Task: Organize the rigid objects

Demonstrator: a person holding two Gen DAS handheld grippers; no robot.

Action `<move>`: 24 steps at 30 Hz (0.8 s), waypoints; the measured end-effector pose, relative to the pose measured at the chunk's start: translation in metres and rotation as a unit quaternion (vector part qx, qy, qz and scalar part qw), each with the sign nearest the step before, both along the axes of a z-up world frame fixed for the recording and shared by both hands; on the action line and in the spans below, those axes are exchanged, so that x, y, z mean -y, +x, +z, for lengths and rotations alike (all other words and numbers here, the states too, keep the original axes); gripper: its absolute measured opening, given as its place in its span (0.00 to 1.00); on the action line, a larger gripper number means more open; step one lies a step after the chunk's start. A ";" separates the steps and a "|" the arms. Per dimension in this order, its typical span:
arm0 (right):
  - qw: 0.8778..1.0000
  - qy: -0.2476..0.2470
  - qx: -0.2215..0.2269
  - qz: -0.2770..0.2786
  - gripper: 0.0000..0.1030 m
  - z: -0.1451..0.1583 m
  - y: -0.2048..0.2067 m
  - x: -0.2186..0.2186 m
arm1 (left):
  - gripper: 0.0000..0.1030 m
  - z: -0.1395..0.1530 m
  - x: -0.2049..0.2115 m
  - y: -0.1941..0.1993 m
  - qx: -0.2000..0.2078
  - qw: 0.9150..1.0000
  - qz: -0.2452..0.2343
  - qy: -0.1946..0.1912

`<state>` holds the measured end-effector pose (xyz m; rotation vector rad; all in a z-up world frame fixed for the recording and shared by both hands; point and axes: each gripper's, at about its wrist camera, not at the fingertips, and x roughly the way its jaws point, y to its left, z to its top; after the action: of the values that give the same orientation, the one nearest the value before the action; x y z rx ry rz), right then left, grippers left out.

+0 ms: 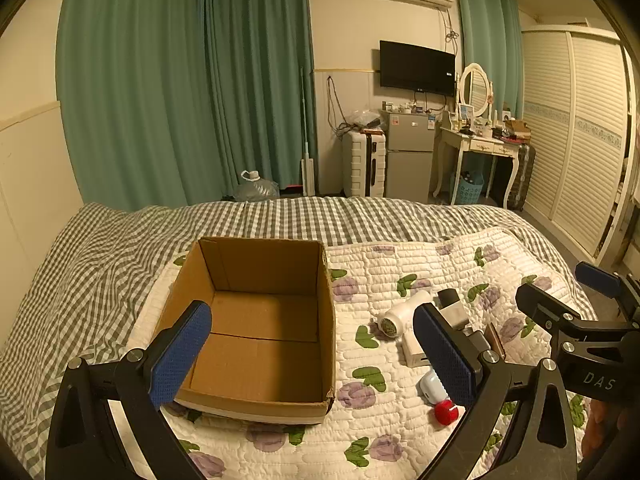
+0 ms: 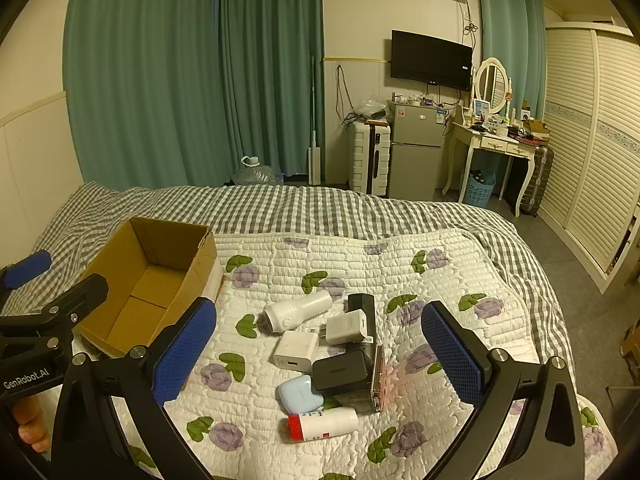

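Open cardboard box [image 2: 148,284] upright on quilt; small gadgets [image 2: 332,352] clustered beside it.

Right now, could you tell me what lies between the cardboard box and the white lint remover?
Only bare quilt separates the cardboard box from the white lint remover; the right wrist view shows it.

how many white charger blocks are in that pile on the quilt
2. One white charger block lies flat near the pile's left-center, port facing the camera. The second white charger block sits just behind it, leaning on a black item. Others may be hidden under the pile.
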<state>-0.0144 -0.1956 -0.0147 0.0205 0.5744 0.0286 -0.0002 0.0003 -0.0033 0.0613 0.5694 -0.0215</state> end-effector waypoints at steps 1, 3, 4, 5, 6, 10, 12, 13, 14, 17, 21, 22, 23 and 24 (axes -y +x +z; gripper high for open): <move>1.000 0.000 0.000 0.000 1.00 0.000 0.000 0.000 | 1.00 0.000 0.000 0.000 0.000 1.000 0.000 0.000; 1.000 0.000 0.000 0.000 1.00 0.000 0.000 0.000 | 1.00 -0.001 0.000 0.000 0.001 1.000 0.000 0.001; 1.000 0.000 0.000 0.000 1.00 0.000 0.000 0.000 | 1.00 0.000 0.000 0.000 0.000 1.000 0.000 0.001; 1.000 0.000 0.000 0.000 1.00 0.000 0.000 0.000 | 1.00 0.000 0.000 0.000 0.000 1.000 0.001 0.001; 1.000 0.000 0.000 0.000 1.00 0.000 0.000 0.000 | 1.00 0.000 0.000 0.000 0.000 1.000 0.001 0.001; 1.000 0.000 0.000 0.000 1.00 0.000 0.000 -0.001 | 1.00 -0.001 0.000 0.000 0.000 1.000 0.001 0.002; 1.000 0.000 0.000 0.000 1.00 0.000 0.000 -0.001 | 1.00 -0.001 0.000 0.000 0.001 1.000 0.001 0.002; 1.000 0.000 -0.001 0.000 1.00 0.000 0.000 -0.001 | 1.00 0.000 0.000 0.000 0.000 1.000 0.000 0.001; 1.000 0.000 -0.001 0.000 1.00 0.000 0.000 -0.001 | 1.00 0.000 0.000 0.000 0.001 1.000 0.000 0.002; 1.000 0.000 -0.001 0.000 1.00 0.000 0.000 -0.001 | 1.00 0.000 0.000 0.000 0.000 1.000 0.000 0.001; 1.000 0.000 -0.001 0.000 1.00 -0.001 0.001 -0.001 | 1.00 0.000 0.000 0.000 -0.001 1.000 0.001 0.002; 1.000 0.000 -0.001 0.000 1.00 -0.001 0.001 -0.001 | 1.00 0.000 0.000 0.000 -0.001 1.000 0.000 0.002; 1.000 0.000 -0.001 0.000 1.00 -0.001 0.001 -0.001 | 1.00 0.000 0.000 0.000 -0.001 1.000 0.001 0.001; 1.000 0.000 -0.001 0.000 1.00 -0.001 0.000 -0.001 | 1.00 0.000 0.000 0.000 -0.001 1.000 0.000 0.001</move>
<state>-0.0140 -0.1944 -0.0153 0.0208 0.5759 0.0276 -0.0002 0.0006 -0.0033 0.0629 0.5723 -0.0204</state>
